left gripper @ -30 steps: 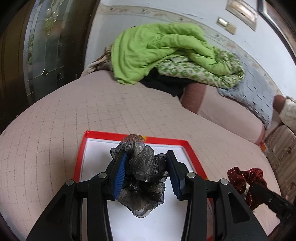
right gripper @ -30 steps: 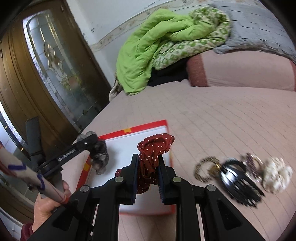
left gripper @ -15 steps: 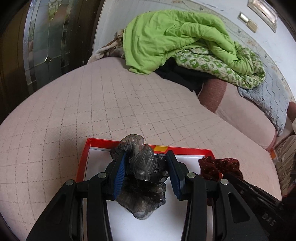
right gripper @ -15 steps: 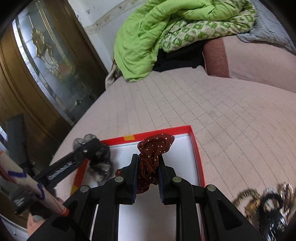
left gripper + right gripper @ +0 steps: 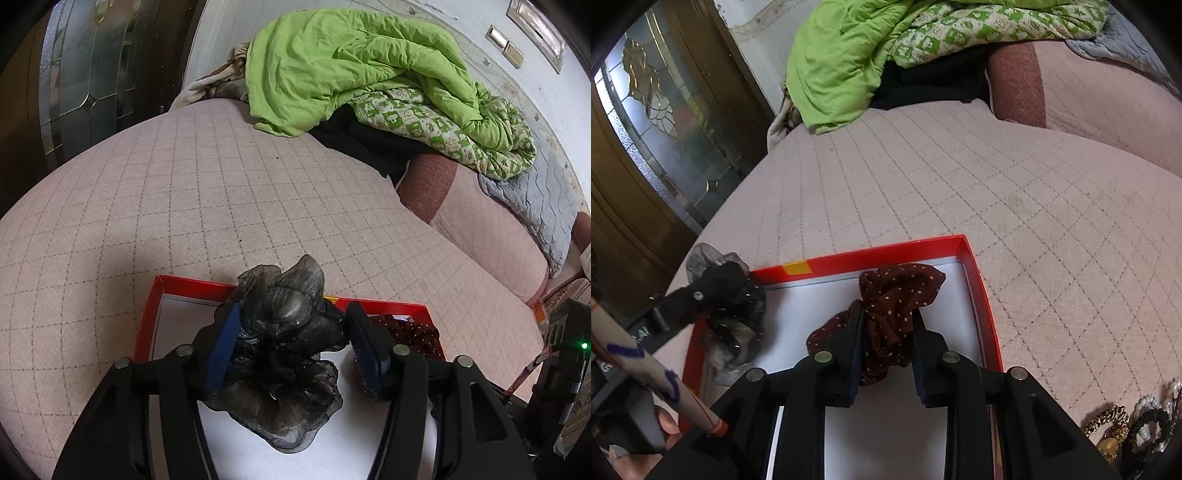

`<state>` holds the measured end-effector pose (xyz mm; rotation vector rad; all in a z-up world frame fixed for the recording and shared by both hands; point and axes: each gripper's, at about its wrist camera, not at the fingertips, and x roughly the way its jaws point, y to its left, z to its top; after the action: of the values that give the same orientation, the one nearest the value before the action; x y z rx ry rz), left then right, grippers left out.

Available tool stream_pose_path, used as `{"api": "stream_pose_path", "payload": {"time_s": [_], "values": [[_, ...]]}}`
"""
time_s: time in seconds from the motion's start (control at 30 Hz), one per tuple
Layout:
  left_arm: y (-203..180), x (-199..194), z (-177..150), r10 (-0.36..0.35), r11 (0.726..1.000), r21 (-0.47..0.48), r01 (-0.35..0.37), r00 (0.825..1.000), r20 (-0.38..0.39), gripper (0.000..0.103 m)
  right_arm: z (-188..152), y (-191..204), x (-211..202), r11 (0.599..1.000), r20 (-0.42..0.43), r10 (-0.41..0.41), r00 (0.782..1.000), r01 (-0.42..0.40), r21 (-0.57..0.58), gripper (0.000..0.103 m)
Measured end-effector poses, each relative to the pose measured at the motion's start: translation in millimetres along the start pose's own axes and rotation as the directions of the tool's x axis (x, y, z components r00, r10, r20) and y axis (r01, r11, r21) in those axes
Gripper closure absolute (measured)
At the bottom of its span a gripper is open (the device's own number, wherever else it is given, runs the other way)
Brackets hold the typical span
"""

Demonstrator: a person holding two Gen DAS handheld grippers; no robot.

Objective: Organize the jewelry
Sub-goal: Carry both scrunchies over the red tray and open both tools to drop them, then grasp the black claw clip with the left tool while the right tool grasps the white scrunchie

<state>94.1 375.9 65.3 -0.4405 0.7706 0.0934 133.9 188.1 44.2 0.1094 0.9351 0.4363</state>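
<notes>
Bed (image 5: 960,177) beyond the red tray (image 5: 979,280) lies bare up to the green quilt (image 5: 834,62); accessory pile (image 5: 1126,428) right

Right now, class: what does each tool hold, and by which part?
The left tool pinches the black organza scrunchie across its bunched middle; the right tool pinches the maroon dotted scrunchie through its gathered middle.

A bed (image 5: 184,206) covered with a pink quilted cover is seen. On it a red tray (image 5: 982,291) with a white floor is placed. A crumpled green blanket (image 5: 351,62) is piled at the far end, and a small heap of hair accessories (image 5: 1126,428) lies near the tray.
</notes>
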Motion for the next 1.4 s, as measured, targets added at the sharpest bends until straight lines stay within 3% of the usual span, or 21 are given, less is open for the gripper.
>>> {"api": "stream_pose_path", "payload": {"time_s": [0.13, 0.23, 0.43, 0.8, 1.07, 1.4], "values": [[0.8, -2.8, 0.1, -0.015, 1.000, -0.012, 0.015, 1.000, 0.007, 0.034, 0.2, -2.0, -2.4, 1.000, -0.001, -0.015, 1.000, 0.015, -0.003, 0.058], [-1.5, -4.9, -0.2, -0.030, 1.000, -0.009, 0.030, 0.999, 0.012, 0.033, -1.9, -1.6, -8.4, 0.999, 0.005, -0.030, 1.000, 0.030, -0.017, 0.055], [-6.3, -15.0, 2.3, -0.062, 0.998, -0.010, 0.062, 0.997, 0.054, 0.027, -1.2, -11.0, -24.1, 1.000, 0.021, -0.023, 0.999, 0.023, 0.008, 0.053], [-16.9, -29.5, 5.0, -0.090, 0.996, -0.010, 0.092, 0.990, 0.108, 0.027, 1.4, -17.5, -68.0, 1.000, 0.078, 0.018, 0.997, -0.019, 0.012, 0.052], [-40.3, -42.6, 0.4, -0.117, 0.993, 0.034, 0.114, 0.984, 0.137, 0.027, -22.2, -34.9, -107.3, 0.997, 0.118, 0.035, 0.992, -0.042, 0.060, 0.052], [-107.0, -57.8, -32.3, -0.200, 0.971, 0.155, 0.183, 0.975, 0.099, 0.027, -70.1, -111.9, -190.9, 0.987, 0.227, -0.041, 0.973, 0.005, 0.159, 0.051]]}}
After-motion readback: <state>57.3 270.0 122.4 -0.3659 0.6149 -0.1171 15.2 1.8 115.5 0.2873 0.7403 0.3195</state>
